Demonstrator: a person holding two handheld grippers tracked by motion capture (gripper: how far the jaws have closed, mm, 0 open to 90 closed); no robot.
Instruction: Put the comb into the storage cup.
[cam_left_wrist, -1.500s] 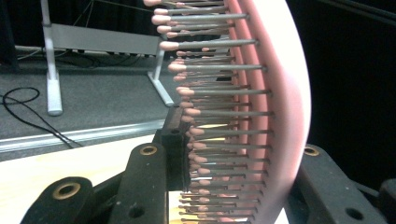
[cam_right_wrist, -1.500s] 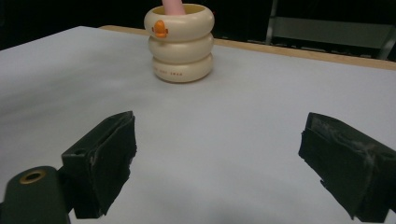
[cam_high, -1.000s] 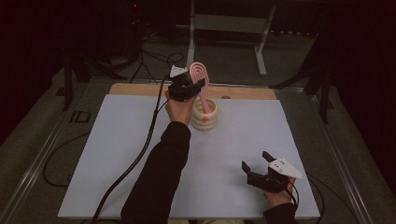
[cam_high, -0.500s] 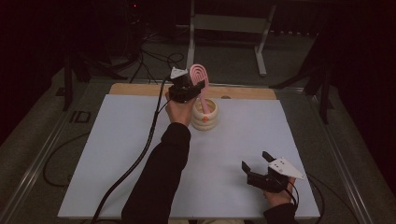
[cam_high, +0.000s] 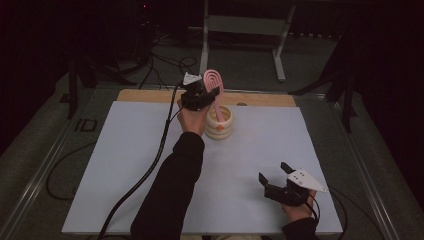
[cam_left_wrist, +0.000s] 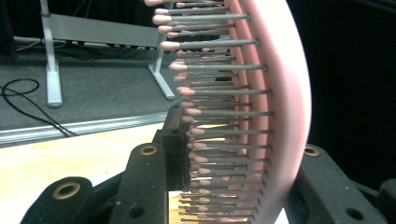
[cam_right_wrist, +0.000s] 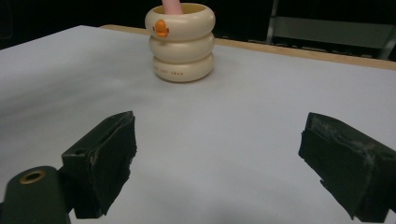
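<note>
A pink hairbrush (cam_high: 213, 81) stands upright at the far middle of the table, its handle down inside a cream ringed cup (cam_high: 220, 123) with a small orange duck mark. My left gripper (cam_high: 209, 94) is shut on the brush head just above the cup. In the left gripper view the bristles and pink back (cam_left_wrist: 280, 93) sit between the two black jaws of the left gripper (cam_left_wrist: 243, 151). My right gripper (cam_high: 274, 171) rests near the table's front right, open with nothing between its jaws. In the right gripper view, the right gripper (cam_right_wrist: 219, 154) faces the cup (cam_right_wrist: 181, 42) and the brush handle (cam_right_wrist: 173, 5).
A white mat (cam_high: 125, 165) covers the table, with a wooden strip (cam_high: 145, 96) along its far edge. A black cable (cam_high: 150, 170) trails from the left gripper over the mat. A metal stand (cam_high: 240, 30) and floor cables lie beyond the table.
</note>
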